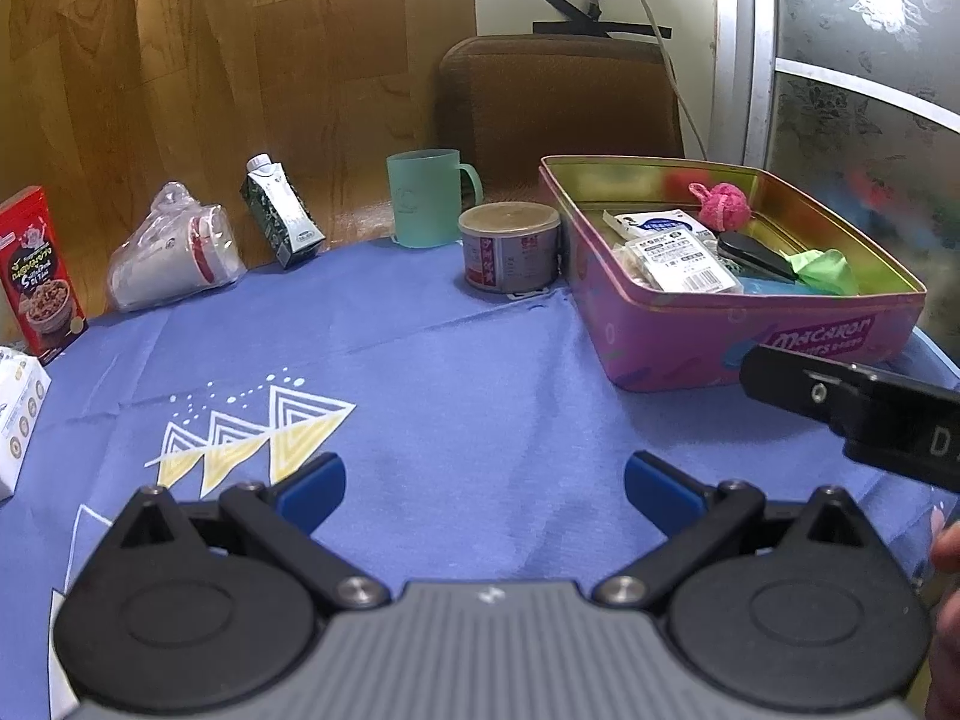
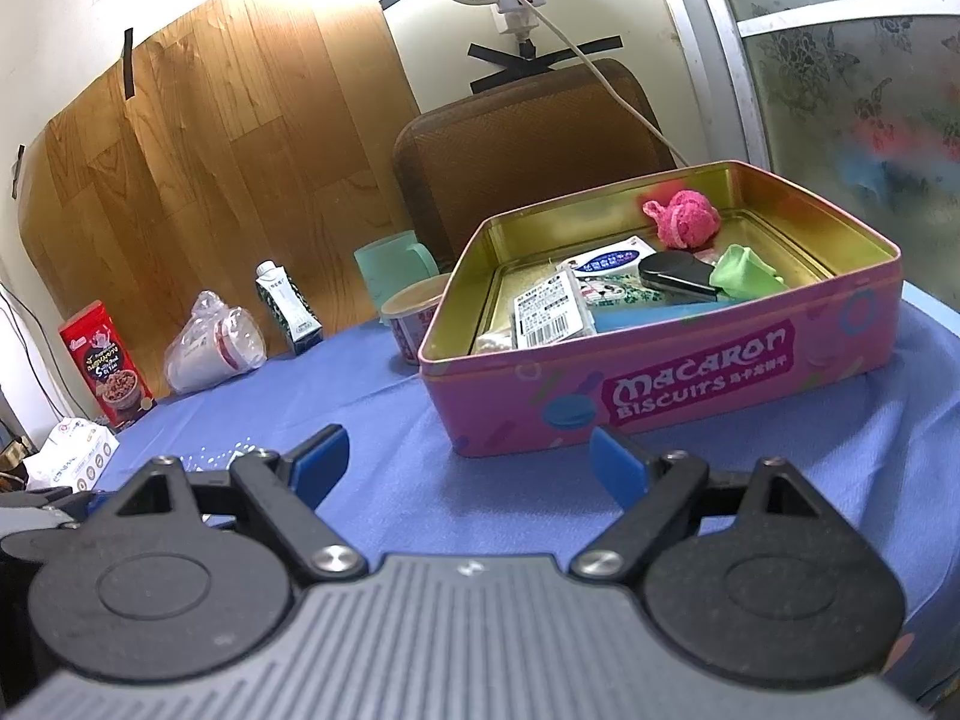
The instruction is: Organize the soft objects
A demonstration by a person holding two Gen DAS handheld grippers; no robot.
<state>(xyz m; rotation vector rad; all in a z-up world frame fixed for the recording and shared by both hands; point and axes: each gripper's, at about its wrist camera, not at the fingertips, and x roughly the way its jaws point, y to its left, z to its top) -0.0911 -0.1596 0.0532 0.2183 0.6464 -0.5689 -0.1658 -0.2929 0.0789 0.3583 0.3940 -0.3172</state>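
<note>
while both tools hang low over the blue tablecloth, neither carries anything: the left gripper has its blue pads spread wide over bare cloth, and the right gripper is likewise released, its jaws apart just short of the near wall of the pink macaron biscuit tin. the soft things already lie inside that tin, which sits toward the right edge of the table: a pink knitted ball in the far corner, a green cloth against the right wall, wrapped tissue packs and a blue piece along the near wall, with a black case between them. judging by this, the gathering looks largely done, the tin serving as the one place for limp items. hard goods stay out along the far edge: a tin can just beside the box, a green mug, a small carton, bagged paper cups and a red cereal box
</note>
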